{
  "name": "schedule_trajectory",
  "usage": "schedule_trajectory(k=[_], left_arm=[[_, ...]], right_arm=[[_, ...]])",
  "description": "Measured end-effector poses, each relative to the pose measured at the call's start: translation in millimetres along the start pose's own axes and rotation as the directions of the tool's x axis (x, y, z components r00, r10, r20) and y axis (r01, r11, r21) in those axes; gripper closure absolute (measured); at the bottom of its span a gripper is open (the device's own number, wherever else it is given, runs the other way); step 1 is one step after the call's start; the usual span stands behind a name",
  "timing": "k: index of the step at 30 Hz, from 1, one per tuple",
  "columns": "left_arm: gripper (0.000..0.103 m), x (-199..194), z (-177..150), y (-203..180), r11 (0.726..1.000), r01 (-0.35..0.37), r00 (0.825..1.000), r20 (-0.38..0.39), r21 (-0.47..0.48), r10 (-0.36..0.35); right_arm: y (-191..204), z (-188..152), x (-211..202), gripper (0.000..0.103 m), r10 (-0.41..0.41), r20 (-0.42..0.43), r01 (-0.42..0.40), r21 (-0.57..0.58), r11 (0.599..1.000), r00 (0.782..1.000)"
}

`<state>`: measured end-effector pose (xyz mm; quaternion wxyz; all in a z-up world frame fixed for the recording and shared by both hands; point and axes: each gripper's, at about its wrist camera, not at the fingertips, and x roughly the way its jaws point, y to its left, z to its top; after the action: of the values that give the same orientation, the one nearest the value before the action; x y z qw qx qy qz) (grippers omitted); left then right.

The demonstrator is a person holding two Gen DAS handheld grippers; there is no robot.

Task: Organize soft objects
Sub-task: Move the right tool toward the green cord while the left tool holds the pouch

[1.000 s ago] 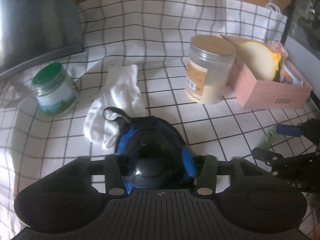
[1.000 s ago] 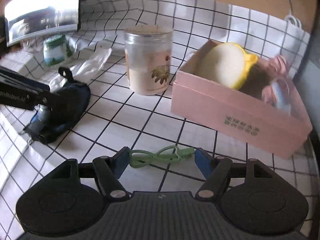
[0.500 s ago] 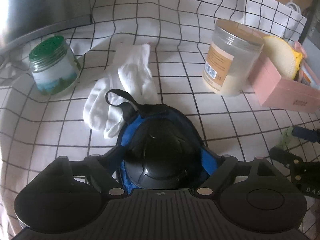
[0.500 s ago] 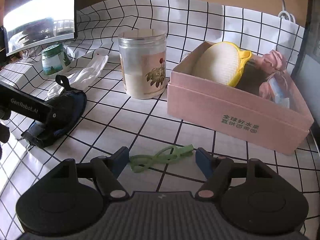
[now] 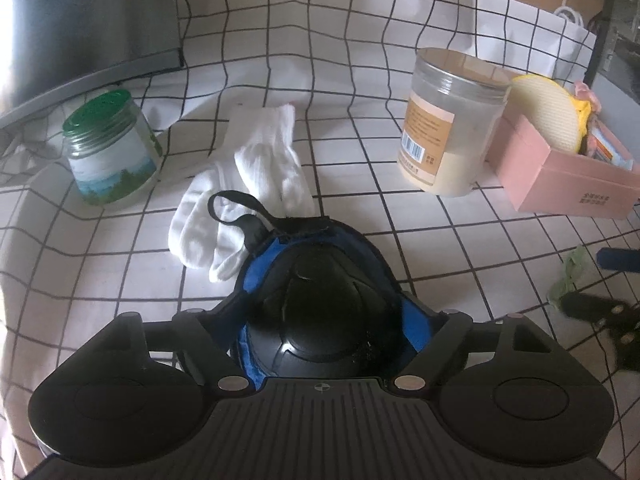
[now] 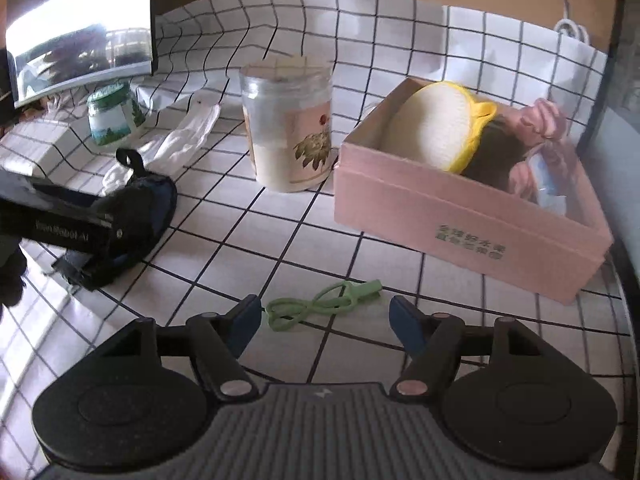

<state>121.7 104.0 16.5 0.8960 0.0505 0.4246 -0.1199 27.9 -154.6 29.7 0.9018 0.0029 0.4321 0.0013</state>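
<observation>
Straddling the squishy black-and-blue pouch, the left tongs sit spread wide, unclamped; I'd pinch its padded sides, while the right tongs gape around the green cord.

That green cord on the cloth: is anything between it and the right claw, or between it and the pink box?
Nothing visible. The green cord lies on bare checked cloth just ahead of the open right claw. The stretch of cloth from it to the pink box is bare too; the tall jar stands off to the side.
</observation>
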Motion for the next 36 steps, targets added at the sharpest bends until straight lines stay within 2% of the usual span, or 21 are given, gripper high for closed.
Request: schedule_trajectory(k=[5, 8, 10, 13, 15, 20, 23, 25, 28, 31, 33, 36], left_arm=[[0.019, -24.9, -6.1, -5.0, 0.999, 0.044, 0.999, 0.032, 0.004, -0.044], [0.019, -43.5, -7.9, -16.6, 0.993, 0.112, 0.993, 0.038, 0.033, -0.113], [0.019, -53.2, -10.1, -28.2, 0.981, 0.184, 0.982, 0.021, 0.057, -0.186], [0.019, -60.5, -15.0, -47.3, 0.952, 0.290, 0.957, -0.024, 0.096, -0.289], [0.019, -63.4, -18.6, -60.9, 0.935, 0.332, 0.943, -0.043, 0.125, -0.330], [0.019, -66.3, -19.6, -82.7, 0.907, 0.387, 0.922, -0.054, 0.163, -0.384], [0.019, -70.3, -17.9, -85.9, 0.901, 0.396, 0.918, -0.045, 0.178, -0.394], [0.019, -72.9, -18.0, -83.7, 0.904, 0.388, 0.921, -0.038, 0.182, -0.388], [0.019, -77.7, -20.6, -74.4, 0.923, 0.354, 0.935, -0.024, 0.153, -0.355], [0.019, -82.7, -25.1, -54.0, 0.945, 0.310, 0.951, -0.016, 0.102, -0.310], [0.019, -85.9, -29.3, -40.0, 0.959, 0.277, 0.961, -0.013, 0.061, -0.277], [0.019, -91.5, -36.4, -17.0, 0.973, 0.230, 0.973, -0.010, -0.012, -0.230]], right_arm=[[-5.6, 2.2, -29.7, 0.037, -0.026, 0.032, 0.026, -0.004, 1.000, 0.999], [-10.3, 1.1, -48.3, 0.041, -0.044, 0.045, 0.044, -0.002, 0.999, 0.998], [-12.5, -1.3, -59.9, 0.043, -0.057, 0.050, 0.057, 0.000, 0.998, 0.997], [-14.9, -5.8, -75.1, 0.051, -0.084, 0.053, 0.085, -0.010, 0.996, 0.995], [-18.1, -8.2, -85.2, 0.057, -0.100, 0.064, 0.101, -0.008, 0.995, 0.993], [-24.5, -15.4, -105.3, 0.061, -0.158, 0.098, 0.158, 0.011, 0.987, 0.983], [-28.4, -22.7, -106.0, 0.061, -0.165, 0.077, 0.164, 0.025, 0.986, 0.983], [-28.4, -29.3, -101.5, 0.061, -0.164, 0.054, 0.162, 0.031, 0.986, 0.985], [-24.5, -33.0, -88.5, 0.048, -0.139, 0.016, 0.138, 0.043, 0.990, 0.990], [-19.6, -28.9, -71.1, 0.028, -0.093, -0.004, 0.093, 0.062, 0.994, 0.996], [-12.7, -24.1, -60.7, 0.008, -0.083, 0.009, 0.082, 0.089, 0.993, 0.997], [2.2, -17.8, -48.2, 0.005, -0.116, 0.062, 0.113, 0.044, 0.993, 0.991]])
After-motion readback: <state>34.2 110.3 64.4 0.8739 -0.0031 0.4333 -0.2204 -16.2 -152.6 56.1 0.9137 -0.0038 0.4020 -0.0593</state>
